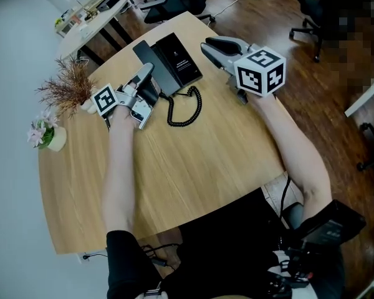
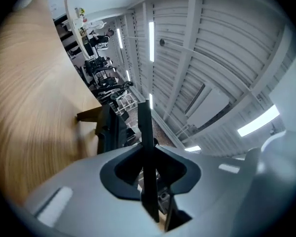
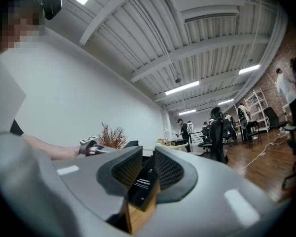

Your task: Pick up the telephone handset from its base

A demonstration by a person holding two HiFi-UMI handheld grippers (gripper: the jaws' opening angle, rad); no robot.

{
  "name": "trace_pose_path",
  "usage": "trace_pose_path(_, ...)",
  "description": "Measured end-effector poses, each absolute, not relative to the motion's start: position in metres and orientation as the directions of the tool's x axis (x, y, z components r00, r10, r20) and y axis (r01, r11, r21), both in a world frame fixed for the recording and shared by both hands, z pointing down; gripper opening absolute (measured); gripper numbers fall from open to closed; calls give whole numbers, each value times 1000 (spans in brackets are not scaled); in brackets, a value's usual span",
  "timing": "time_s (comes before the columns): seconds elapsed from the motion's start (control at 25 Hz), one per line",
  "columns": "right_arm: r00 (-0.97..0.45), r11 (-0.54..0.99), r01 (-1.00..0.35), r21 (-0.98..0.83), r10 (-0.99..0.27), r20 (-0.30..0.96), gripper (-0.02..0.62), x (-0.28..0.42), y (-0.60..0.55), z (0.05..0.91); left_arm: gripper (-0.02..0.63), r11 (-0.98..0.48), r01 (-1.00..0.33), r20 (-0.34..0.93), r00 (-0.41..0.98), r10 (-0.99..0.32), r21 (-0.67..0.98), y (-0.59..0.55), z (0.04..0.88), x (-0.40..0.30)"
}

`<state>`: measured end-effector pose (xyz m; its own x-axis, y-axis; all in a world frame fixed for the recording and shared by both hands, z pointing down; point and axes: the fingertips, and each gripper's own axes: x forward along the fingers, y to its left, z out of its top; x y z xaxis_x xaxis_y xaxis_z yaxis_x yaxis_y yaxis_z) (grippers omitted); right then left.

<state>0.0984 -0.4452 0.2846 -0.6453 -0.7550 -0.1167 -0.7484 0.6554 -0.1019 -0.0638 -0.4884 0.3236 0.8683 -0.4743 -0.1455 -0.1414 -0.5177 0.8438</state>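
Handset (image 1: 152, 92) pinched in left claw (image 1: 143, 80), beside base (image 1: 177, 60); right claw (image 1: 217, 47) slightly spread, empty; vase (image 1: 56, 139) holds pink flowers (image 1: 38, 129).

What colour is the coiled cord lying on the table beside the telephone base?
The coiled cord is black; the head view shows it best.

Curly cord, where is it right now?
Head view: the curly cord lies on the wooden table, just in front of the black phone base and right of the left claw.
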Motion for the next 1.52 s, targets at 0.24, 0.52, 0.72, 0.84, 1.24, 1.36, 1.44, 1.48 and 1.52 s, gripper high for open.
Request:
trace_pose_path(0.24,-632,642,-766,-40,-763,-137,78,100,-439,275,80,-638,13,-359,836,-416,770,-400,259,-83)
trace_pose_path(0.52,-667,682,-731,16,-709,-231,77,101,-371,229,78,-730,98,-536,745,-397,677,-276,233,-115)
trace_pose_path(0.72,-706,728,-684,42,-647,-286,71,97,-258,215,78,-769,121,-595,712,-373,627,-207,233,-118)
trace_pose_path(0.84,-711,736,-676,31,-641,-290,66,98,-199,218,77,-778,142,-627,687,-367,612,-171,230,-116)
trace_pose_path(1.24,-672,720,-694,3,-646,-362,49,119,-61,214,77,-767,240,-714,595,-368,595,-89,214,-116)
trace_pose_path(1.36,-680,714,-696,70,-625,-384,49,116,-27,197,77,-791,254,-741,583,-334,556,-61,198,-117)
trace_pose_path(1.44,-694,724,-683,93,-603,-393,49,111,-6,193,77,-804,251,-749,580,-321,539,-42,191,-118)
trace_pose_path(1.48,-701,729,-676,102,-596,-392,49,108,3,193,77,-808,248,-751,578,-318,534,-33,188,-118)
trace_pose_path(1.52,-708,732,-672,111,-591,-386,49,106,14,194,77,-812,247,-753,576,-317,530,-22,187,-117)
